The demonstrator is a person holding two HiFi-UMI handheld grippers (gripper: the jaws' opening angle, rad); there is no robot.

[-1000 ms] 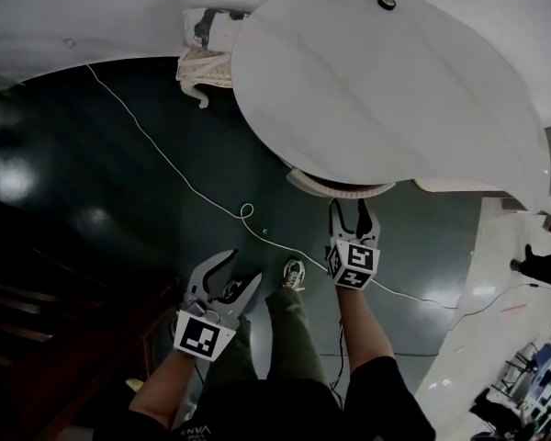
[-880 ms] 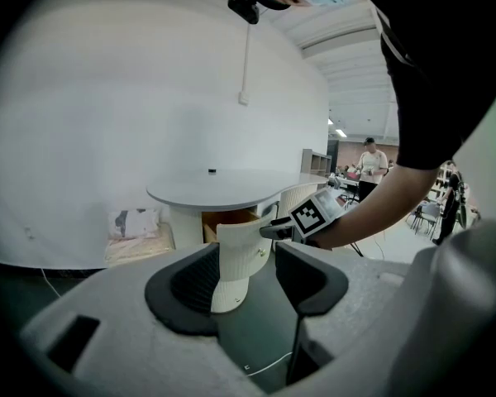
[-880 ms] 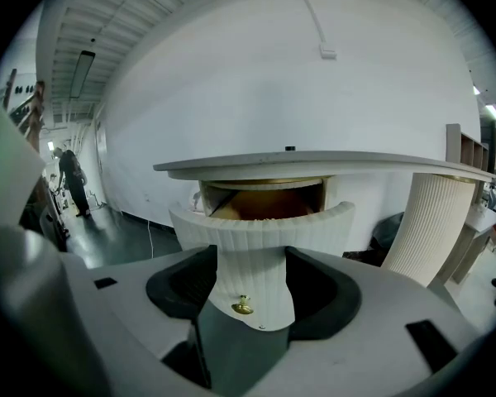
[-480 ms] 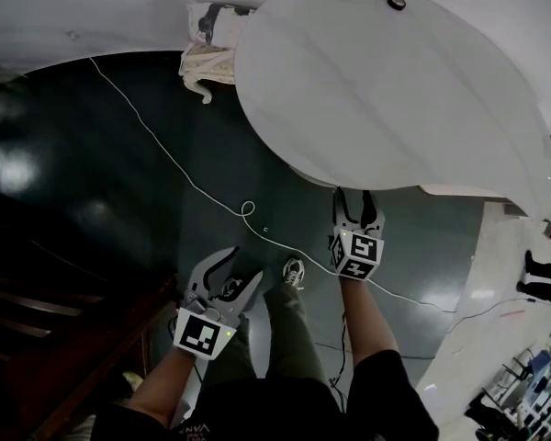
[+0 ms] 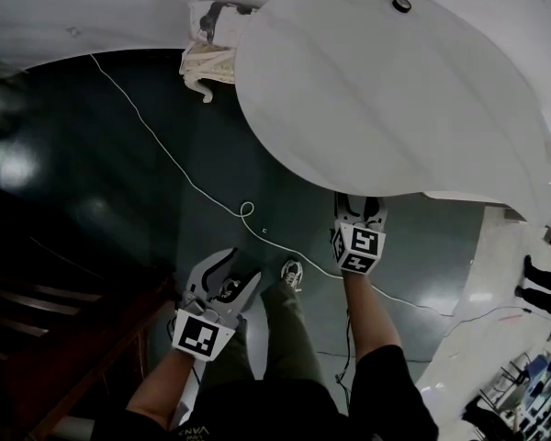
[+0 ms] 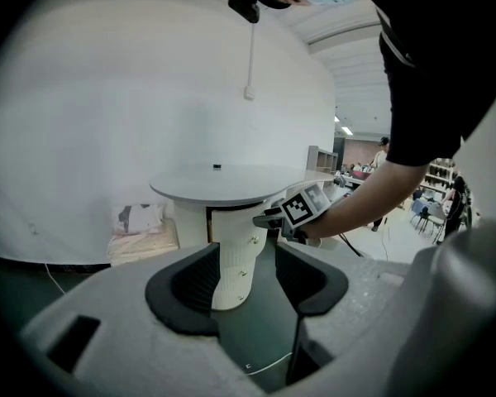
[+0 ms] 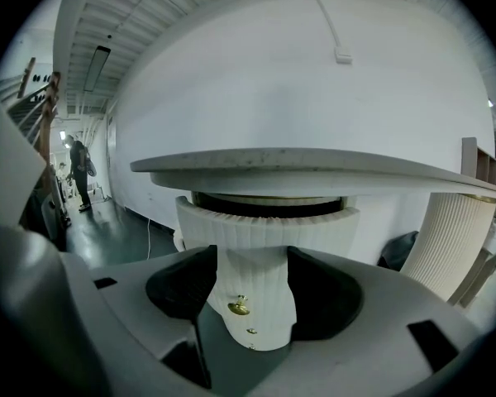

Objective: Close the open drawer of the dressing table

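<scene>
1. Nearly there: drawer (image 7: pixel 264 222) under the surface's (image 5: pixel 386 99) near edge is partly out, not yet shut.
2. My right gripper (image 7: pixel 250 292), jaws wide, faces its front.
3. My left gripper (image 6: pixel 246 284) hangs wide, empty.

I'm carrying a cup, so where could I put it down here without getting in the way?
The white tabletop is nearly all bare; only a small dark object sits near its far edge. It is crowded at the near edge, where the right gripper faces the drawer.
</scene>
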